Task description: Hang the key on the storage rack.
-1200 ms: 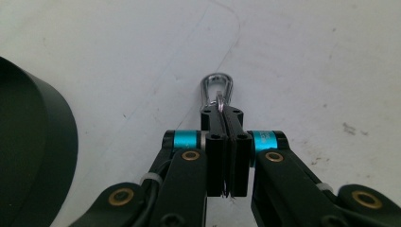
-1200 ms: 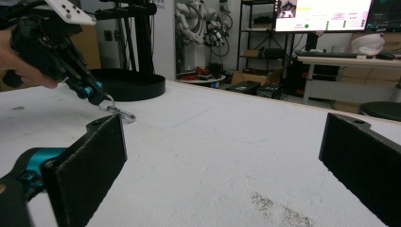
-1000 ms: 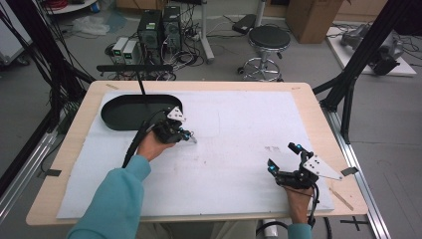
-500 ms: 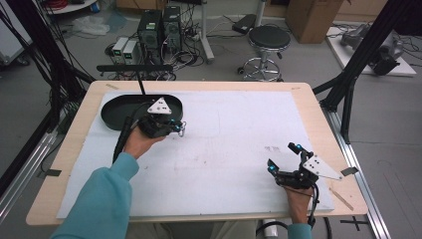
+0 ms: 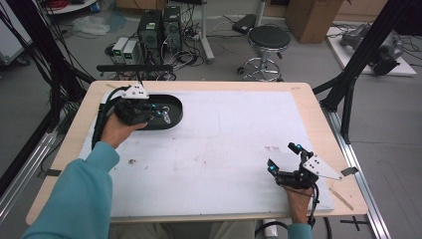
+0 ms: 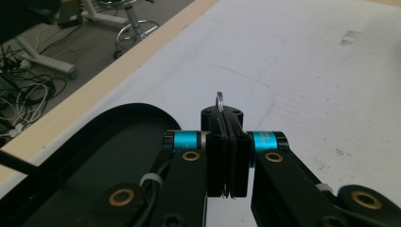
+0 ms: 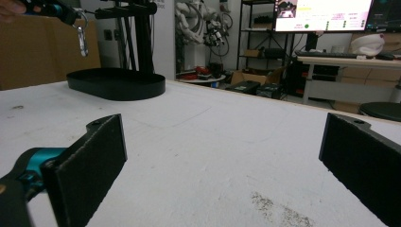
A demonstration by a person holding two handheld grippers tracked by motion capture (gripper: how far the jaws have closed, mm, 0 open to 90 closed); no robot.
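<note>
My left gripper [image 5: 157, 110] hovers over the black oval tray [image 5: 175, 103] at the table's far left. Its jaws are shut on a small silver key ring with a clip [image 5: 165, 118]. In the left gripper view the ring [image 6: 220, 99] sticks up out of the closed pads [image 6: 236, 142], with the tray [image 6: 118, 142] below to the left. The right gripper view shows the clip [image 7: 83, 39] dangling above the tray [image 7: 116, 85]. My right gripper [image 5: 283, 157] rests near the front right corner, open with nothing between its pads [image 7: 97, 161].
A white sheet [image 5: 224, 144] covers most of the wooden table [image 5: 298, 87]. A small dark speck [image 5: 132, 161] lies on the sheet near the left forearm. Beyond the far edge stand a stool [image 5: 268, 37] and computer boxes [image 5: 159, 25] on the floor.
The left hand has risen and moved left and away, from the sheet beside the tray to above the tray, carrying the key ring. The right hand has stayed put.
</note>
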